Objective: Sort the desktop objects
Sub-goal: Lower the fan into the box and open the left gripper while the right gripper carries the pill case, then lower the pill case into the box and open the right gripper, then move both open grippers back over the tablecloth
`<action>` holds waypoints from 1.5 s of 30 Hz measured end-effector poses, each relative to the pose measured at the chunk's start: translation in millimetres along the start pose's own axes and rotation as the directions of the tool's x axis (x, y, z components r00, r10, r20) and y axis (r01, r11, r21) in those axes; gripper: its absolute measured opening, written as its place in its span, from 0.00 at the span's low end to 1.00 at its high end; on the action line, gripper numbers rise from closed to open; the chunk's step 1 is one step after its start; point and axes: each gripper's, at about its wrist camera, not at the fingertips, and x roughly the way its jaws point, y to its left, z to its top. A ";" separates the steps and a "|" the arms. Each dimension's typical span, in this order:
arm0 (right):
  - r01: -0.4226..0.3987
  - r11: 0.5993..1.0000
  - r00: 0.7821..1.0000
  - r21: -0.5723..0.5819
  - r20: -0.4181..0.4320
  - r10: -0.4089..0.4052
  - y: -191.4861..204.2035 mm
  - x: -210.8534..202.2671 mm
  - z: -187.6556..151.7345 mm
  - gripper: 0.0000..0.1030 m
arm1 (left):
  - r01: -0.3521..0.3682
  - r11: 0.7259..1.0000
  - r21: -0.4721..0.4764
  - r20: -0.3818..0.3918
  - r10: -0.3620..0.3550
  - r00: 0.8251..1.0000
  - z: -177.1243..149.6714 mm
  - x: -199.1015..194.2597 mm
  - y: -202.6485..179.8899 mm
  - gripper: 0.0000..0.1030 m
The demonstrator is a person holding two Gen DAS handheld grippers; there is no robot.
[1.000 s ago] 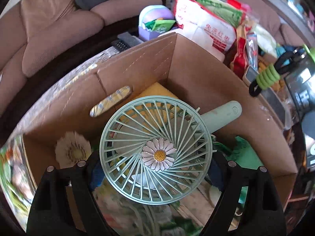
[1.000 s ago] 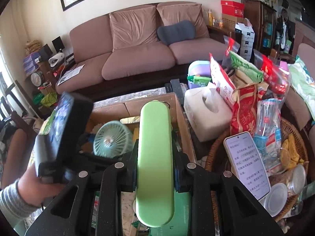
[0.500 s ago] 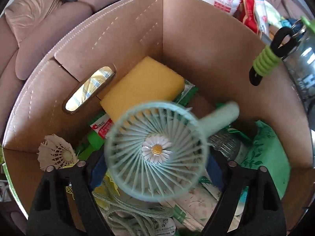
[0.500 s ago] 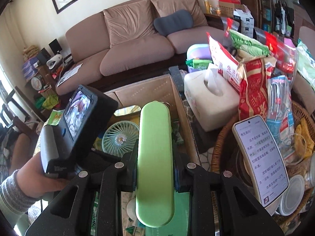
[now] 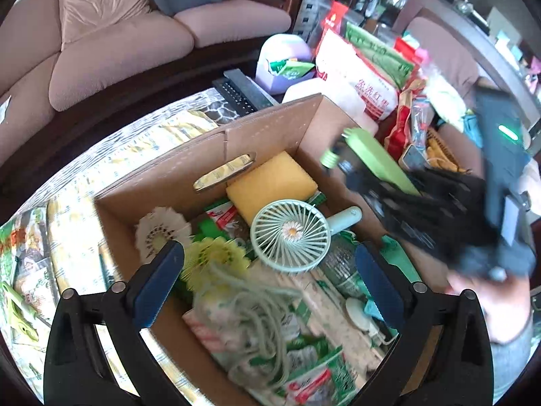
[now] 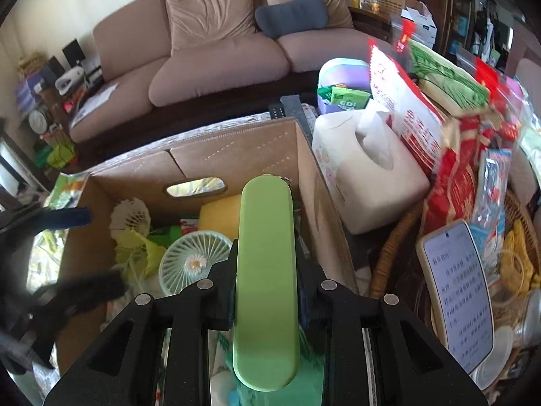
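Observation:
A mint hand fan (image 5: pixel 290 237) with a daisy centre lies inside the cardboard box (image 5: pixel 270 128) on the packets there. My left gripper (image 5: pixel 267 252) hangs above the box, its jaws opening wide. Its blue pads (image 5: pixel 159 284) touch nothing, and the fan lies loose below them. My right gripper (image 6: pixel 266 287) is shut on a flat light-green oblong case (image 6: pixel 267 253), held over the box's right wall (image 6: pixel 318 203). The left wrist view shows that case (image 5: pixel 378 159) and the right gripper (image 5: pixel 422 203) blurred at the right. The fan (image 6: pixel 194 262) also shows in the right wrist view.
The box holds a yellow sponge (image 5: pixel 270 182), shuttlecocks (image 5: pixel 159 233) and several packets. To its right stand a tissue box (image 6: pixel 368 182), snack bags (image 6: pixel 416 125) and a wicker basket (image 6: pixel 389 253) with a phone (image 6: pixel 456 291). Remotes (image 5: pixel 243 91) and a sofa (image 6: pixel 216 67) lie behind.
The left gripper let go of the fan, which dropped into the box, and then opened wider and drew up and back. The right gripper came lower and closer to the box with the green case.

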 end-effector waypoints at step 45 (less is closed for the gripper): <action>0.060 0.998 0.998 0.027 -0.012 -0.059 55.7 -119.3 -106.1 0.96 | -0.054 0.998 0.038 0.028 0.053 0.998 -130.3 -123.0 -27.7 1.00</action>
